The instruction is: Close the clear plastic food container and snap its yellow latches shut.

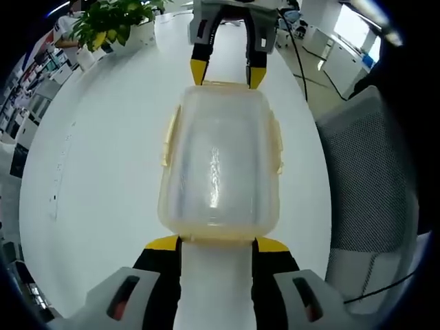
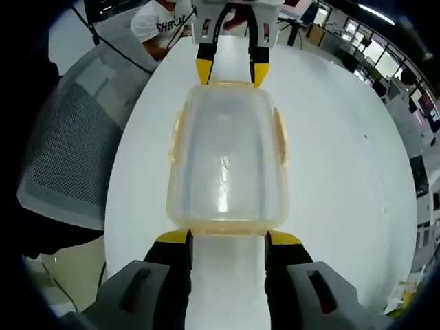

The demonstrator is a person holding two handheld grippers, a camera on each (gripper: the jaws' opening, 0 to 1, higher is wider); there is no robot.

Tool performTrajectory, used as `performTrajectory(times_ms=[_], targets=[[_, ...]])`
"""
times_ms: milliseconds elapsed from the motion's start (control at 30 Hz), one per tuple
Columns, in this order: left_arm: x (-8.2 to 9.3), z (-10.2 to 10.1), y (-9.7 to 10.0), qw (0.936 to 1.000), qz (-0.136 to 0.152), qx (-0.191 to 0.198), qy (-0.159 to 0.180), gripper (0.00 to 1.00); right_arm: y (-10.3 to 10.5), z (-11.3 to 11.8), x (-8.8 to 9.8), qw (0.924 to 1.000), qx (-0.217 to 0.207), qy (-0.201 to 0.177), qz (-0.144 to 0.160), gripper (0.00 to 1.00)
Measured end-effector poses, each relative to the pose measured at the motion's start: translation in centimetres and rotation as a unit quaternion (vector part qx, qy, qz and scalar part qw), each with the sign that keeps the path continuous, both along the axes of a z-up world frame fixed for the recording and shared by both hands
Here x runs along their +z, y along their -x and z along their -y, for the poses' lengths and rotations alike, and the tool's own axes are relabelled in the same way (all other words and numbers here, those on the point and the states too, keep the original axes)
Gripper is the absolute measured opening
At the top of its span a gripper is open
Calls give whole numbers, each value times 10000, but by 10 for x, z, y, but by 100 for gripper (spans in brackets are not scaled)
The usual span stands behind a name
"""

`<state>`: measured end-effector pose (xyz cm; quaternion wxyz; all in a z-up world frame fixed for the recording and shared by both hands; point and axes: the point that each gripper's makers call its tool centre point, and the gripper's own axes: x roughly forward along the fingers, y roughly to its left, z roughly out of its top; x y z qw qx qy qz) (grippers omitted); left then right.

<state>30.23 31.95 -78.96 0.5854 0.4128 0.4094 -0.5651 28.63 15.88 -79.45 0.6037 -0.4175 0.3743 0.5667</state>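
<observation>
The left gripper (image 1: 217,242) has its yellow-tipped jaws spread wide, their tips at the near end of the container (image 1: 220,161) with nothing gripped between them; the right gripper (image 2: 227,238) stands the same way at the opposite end, jaws parted and holding nothing, tips close against or just at the container's edge, though contact cannot be told. In each view the other gripper comes in from the far side, so the two face each other with the container between them. The container sits on the white table (image 1: 103,172), its clear lid (image 2: 227,158) already lying on top and looking seated. The yellow latches (image 1: 168,136) along its long sides seem to stand out from the wall and are probably not yet snapped; the end latches by the jaws are hard to read. I judge the closing done and the latching in hand: the next move calls for pressing each flap down against the wall while the other gripper steadies the box. A mesh chair (image 1: 371,179) stands at the table's edge and a plant (image 1: 113,24) at its far left, both well clear; nothing blocks the work.
</observation>
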Motion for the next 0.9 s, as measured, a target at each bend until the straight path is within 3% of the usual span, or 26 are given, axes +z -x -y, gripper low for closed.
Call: performTrajectory(times_ms=[67, 300, 467, 700, 800, 867, 900], targets=[[0, 1, 2, 10000, 5, -26, -5, 35, 0, 2, -1, 9997, 180, 135, 125, 39], [0, 1, 0, 10000, 33, -92, 6, 39, 0, 2, -1, 9999, 79, 149, 9, 40], [-1, -4, -2, 10000, 44, -10, -10, 44, -3, 4, 0, 9996, -248, 77, -122, 41], [9, -9, 1, 9979, -163, 509, 357, 44, -3, 6, 8, 9961, -746, -340, -322, 43], [12, -11, 5, 9926, -367, 931, 685, 43, 1, 9, 10, 9908, -1095, -585, -546, 42], [15, -11, 6, 9865, -482, 1265, 920, 44, 3, 14, 11, 9893, -1195, -618, -567, 42], [18, -8, 5, 9805, -552, 1519, 1114, 45, 3, 16, 11, 9887, -1234, -633, -571, 42]])
